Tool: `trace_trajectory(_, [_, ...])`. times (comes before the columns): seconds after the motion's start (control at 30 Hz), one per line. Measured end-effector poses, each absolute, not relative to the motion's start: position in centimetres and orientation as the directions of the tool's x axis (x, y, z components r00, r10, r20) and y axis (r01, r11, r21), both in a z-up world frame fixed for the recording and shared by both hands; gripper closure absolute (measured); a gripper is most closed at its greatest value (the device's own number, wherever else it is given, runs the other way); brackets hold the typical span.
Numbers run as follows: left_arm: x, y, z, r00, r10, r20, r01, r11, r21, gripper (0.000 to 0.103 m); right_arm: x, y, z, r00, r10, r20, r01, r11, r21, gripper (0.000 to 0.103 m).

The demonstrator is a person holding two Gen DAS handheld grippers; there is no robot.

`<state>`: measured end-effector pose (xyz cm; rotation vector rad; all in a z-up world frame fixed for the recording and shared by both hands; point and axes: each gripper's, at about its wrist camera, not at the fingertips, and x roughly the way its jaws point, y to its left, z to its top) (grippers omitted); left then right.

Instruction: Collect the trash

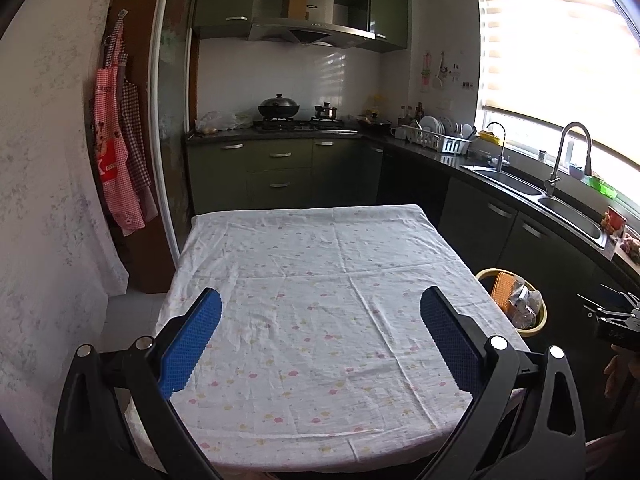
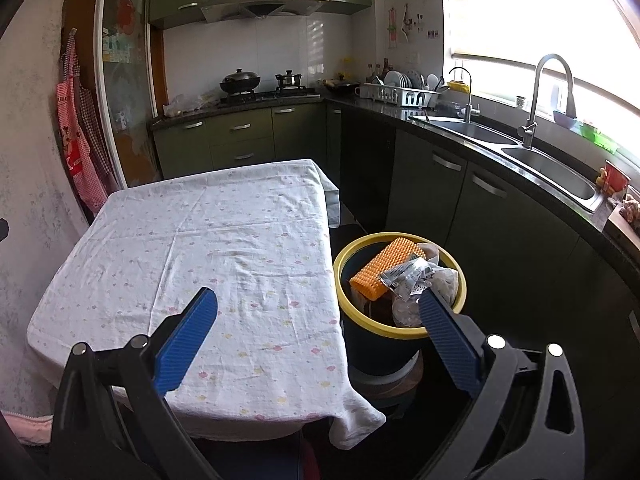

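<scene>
A yellow-rimmed dark bin (image 2: 360, 326) stands on the floor at the table's right side, also seen low at the right in the left wrist view as the bin (image 1: 536, 330). Inside it lie an orange bumpy piece (image 2: 380, 266), a silvery crumpled wrapper (image 2: 408, 274) and pale crumpled plastic (image 2: 444, 284). My right gripper (image 2: 316, 300) hangs open over the table's right edge, its right finger above the bin's rim, nothing held. My left gripper (image 1: 320, 300) is open over the bare flowered tablecloth (image 1: 320, 264), holding nothing.
The cloth-covered table (image 2: 200, 232) fills the middle. A dark counter with a double sink (image 2: 552, 168), tap and dish rack (image 2: 400, 94) runs along the right. A stove with pots (image 1: 300, 114) is at the back. Aprons (image 1: 116, 152) hang on the left wall.
</scene>
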<state>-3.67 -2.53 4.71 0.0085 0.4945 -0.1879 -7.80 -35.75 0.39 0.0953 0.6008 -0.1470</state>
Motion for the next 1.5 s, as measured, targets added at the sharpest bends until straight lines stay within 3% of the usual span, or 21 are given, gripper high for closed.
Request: trace_trajectory(1.5, [-3.60,-3.35,5.12,0.868,-0.183,-0.461,0.204,0.979,-0.005,0.005,-7.35,-36.18,0.06,0.814,-0.127,-0.566,0.189,0.981,0.052,0.007])
